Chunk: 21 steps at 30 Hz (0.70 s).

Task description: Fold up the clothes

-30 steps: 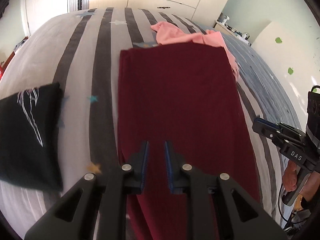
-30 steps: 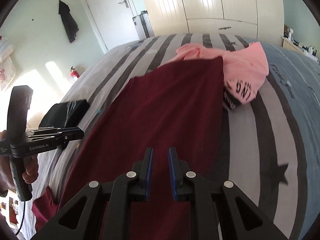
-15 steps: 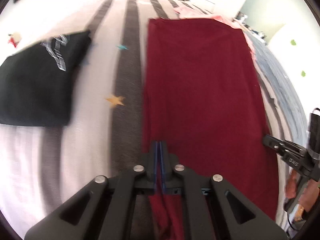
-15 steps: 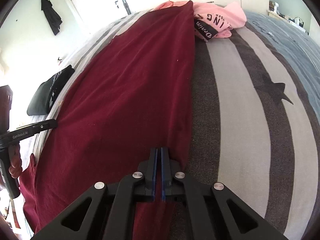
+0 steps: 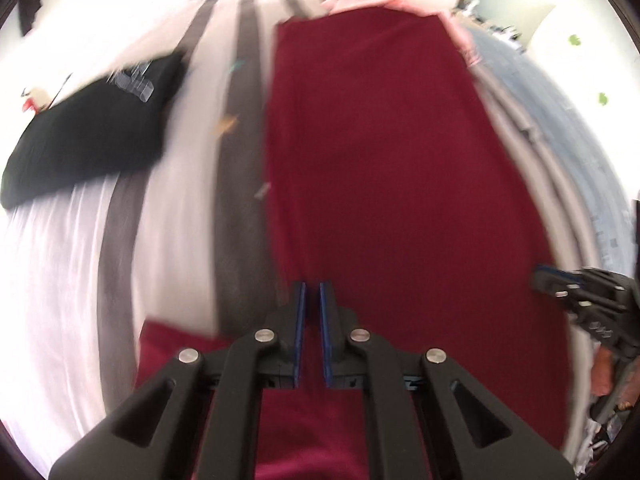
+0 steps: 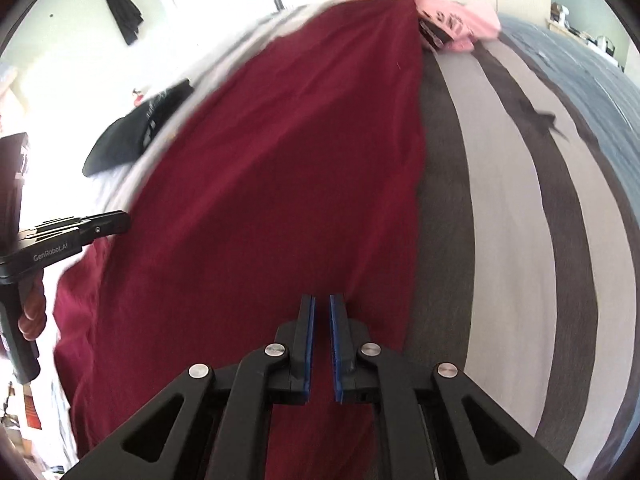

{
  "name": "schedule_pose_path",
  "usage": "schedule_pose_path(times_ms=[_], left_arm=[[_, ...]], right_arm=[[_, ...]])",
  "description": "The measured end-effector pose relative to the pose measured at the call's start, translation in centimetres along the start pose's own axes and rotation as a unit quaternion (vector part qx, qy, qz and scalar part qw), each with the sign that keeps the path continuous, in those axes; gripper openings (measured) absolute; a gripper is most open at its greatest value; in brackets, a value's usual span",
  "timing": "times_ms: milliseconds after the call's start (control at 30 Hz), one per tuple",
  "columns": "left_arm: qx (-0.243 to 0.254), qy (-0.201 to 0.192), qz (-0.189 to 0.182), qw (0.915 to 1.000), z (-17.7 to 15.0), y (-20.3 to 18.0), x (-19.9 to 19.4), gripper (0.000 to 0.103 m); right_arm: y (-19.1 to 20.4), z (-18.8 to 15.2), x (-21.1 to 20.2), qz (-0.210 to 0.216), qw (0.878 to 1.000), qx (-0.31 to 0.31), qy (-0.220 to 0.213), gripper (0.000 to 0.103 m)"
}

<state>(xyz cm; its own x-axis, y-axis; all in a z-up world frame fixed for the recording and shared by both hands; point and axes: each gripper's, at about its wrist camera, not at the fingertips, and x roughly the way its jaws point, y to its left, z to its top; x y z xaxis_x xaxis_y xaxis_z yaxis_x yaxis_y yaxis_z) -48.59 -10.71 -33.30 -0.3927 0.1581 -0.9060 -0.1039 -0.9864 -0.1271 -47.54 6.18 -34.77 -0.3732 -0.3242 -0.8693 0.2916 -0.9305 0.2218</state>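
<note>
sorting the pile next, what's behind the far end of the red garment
A pink garment with dark lettering lies on the striped bedcover behind the red garment, which covers its near part.

A striped, star-printed bedspread (image 6: 508, 208) covers the bed; a dark coat (image 6: 120, 8) hangs on the wall.

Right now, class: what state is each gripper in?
Left gripper: jaws opening, nothing gripped between them.
Right gripper: jaws opening, nothing gripped between them.
</note>
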Motion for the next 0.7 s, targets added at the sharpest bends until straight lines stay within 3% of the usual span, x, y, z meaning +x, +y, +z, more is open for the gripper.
schedule_pose_path(times_ms=[133, 300, 433, 600, 700], left_arm=[[-0.042, -0.009, 0.01, 0.999, 0.4, 1.7, -1.3, 0.011], [-0.015, -0.024, -0.015, 0.9995, 0.4, -0.7, -3.9, 0.011], [0.006, -0.006, -0.021, 0.9997, -1.5, -2.5, -4.0, 0.011], [-0.018, 0.017, 0.0, 0.9997, -4.0, -1.0, -2.4, 0.012], [-0.038, 0.02, -0.003, 0.9991, -3.8, 0.0, -2.9, 0.011]], right_arm=[[-0.8, -0.8, -0.8, -0.007, 1.0, 0.012, 0.002, 0.002], [-0.1, -0.9, -3.3, -0.01, 1.0, 0.014, -0.011, 0.007], [1.2, -1.5, -3.9, 0.01, 1.0, 0.01, -0.006, 0.007], [1.0, -4.0, -2.4, -0.002, 1.0, 0.012, 0.027, 0.004], [0.4, -4.3, -2.9, 0.0, 0.999, 0.011, 0.03, 0.002]])
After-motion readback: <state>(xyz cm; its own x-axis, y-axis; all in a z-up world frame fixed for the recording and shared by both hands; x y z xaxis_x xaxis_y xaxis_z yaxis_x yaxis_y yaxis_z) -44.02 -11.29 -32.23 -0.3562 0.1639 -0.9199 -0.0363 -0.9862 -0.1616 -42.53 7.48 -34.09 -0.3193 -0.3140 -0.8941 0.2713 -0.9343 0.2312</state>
